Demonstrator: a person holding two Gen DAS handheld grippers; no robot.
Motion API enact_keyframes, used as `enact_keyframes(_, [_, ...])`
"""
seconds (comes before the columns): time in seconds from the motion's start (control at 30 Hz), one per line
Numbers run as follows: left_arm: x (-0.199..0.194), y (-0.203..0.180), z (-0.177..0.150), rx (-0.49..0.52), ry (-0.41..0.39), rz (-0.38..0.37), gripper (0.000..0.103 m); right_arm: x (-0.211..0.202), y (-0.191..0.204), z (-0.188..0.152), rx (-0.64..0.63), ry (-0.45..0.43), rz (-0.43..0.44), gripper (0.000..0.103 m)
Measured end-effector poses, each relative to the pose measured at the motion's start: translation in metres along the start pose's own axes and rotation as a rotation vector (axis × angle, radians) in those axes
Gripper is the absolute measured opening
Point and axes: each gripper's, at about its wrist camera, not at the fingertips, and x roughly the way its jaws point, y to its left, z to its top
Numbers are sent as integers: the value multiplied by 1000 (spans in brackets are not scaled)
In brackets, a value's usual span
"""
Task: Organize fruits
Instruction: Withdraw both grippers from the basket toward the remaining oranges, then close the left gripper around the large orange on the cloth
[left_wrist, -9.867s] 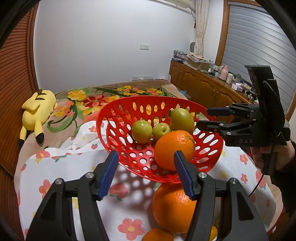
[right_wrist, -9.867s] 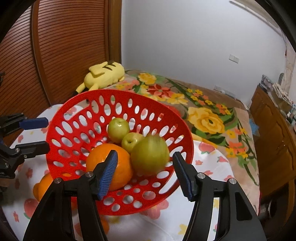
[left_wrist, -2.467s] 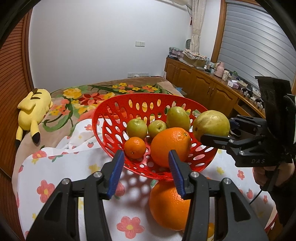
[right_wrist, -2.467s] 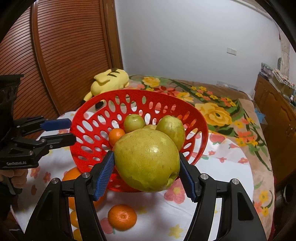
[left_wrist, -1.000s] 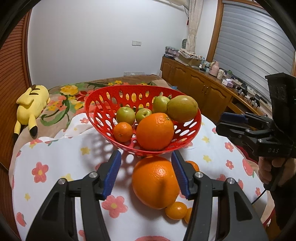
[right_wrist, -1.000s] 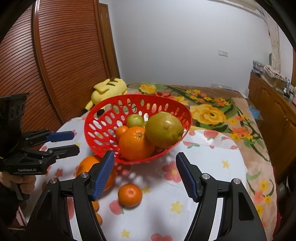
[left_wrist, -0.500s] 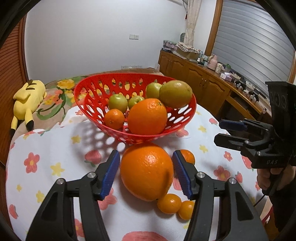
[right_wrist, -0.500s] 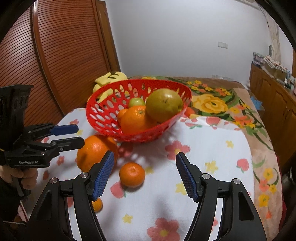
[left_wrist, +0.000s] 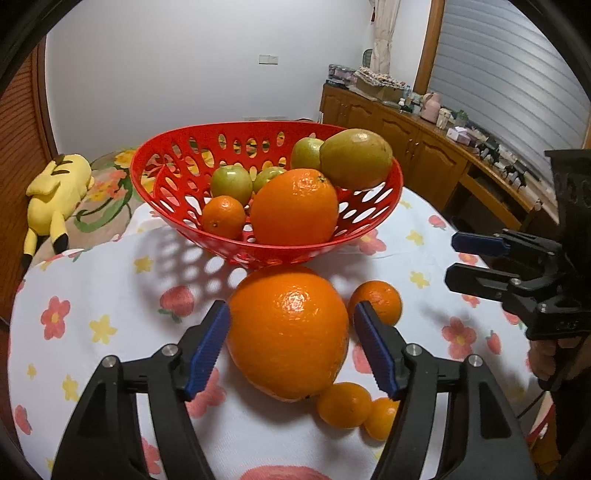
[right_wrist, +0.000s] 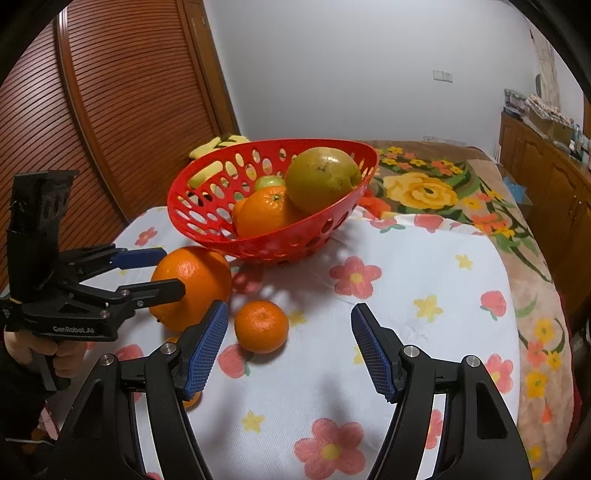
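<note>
The red basket (left_wrist: 177, 173) already holds a fair share of the fruit: a big orange (left_wrist: 295, 206), a small mandarin (left_wrist: 223, 217), a few green apples (left_wrist: 231, 183) and a large yellow-green pear-like fruit (left_wrist: 356, 158) perched against the rim at about 2 o'clock of the bowl. What is left lies on the flowered tablecloth (left_wrist: 110, 280) just in front of the basket, at its 6 o'clock: a large loose orange (left_wrist: 288, 332), a mandarin (left_wrist: 376, 301) at that orange's 2 o'clock, and two smaller ones (left_wrist: 343, 404) tucked at its 5 o'clock (four pieces that I can count, so by my judgement the job is past halfway but not near done). The left gripper (left_wrist: 291, 347) has just been opening its jaws, which now stand apart on either side of the loose orange with the blue pads not visibly pressing it. The right gripper (right_wrist: 288, 347) is also spread wide with nothing between its fingers; the mandarin sits at its 10 o'clock, just beside the left pad. In the way: the two grippers work close together over the same cluster, and the pear rides high at the rim, so another big fruit dropped in may jostle it. A yellow plush toy (left_wrist: 55, 188) lies on the bed beyond, and a wooden sideboard (left_wrist: 424, 140) lines the far wall.
</note>
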Motion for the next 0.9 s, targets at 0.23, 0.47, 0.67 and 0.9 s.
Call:
enact_keyframes(0.23, [8, 7, -2, -10, 14, 14, 76, 5, 0, -2, 1, 10, 8, 71])
enact_keyframes(0.47, [18, 8, -6, -18, 30, -17, 80, 16, 2, -2, 2, 27, 13, 71])
enact_keyframes(0.67, [24, 7, -5, -17, 40, -25, 82, 23, 3, -5, -1, 43, 17, 71])
enact_keyframes(0.9, [32, 6, -5, -29, 55, -51, 83, 26, 3, -7, 4, 53, 16, 71])
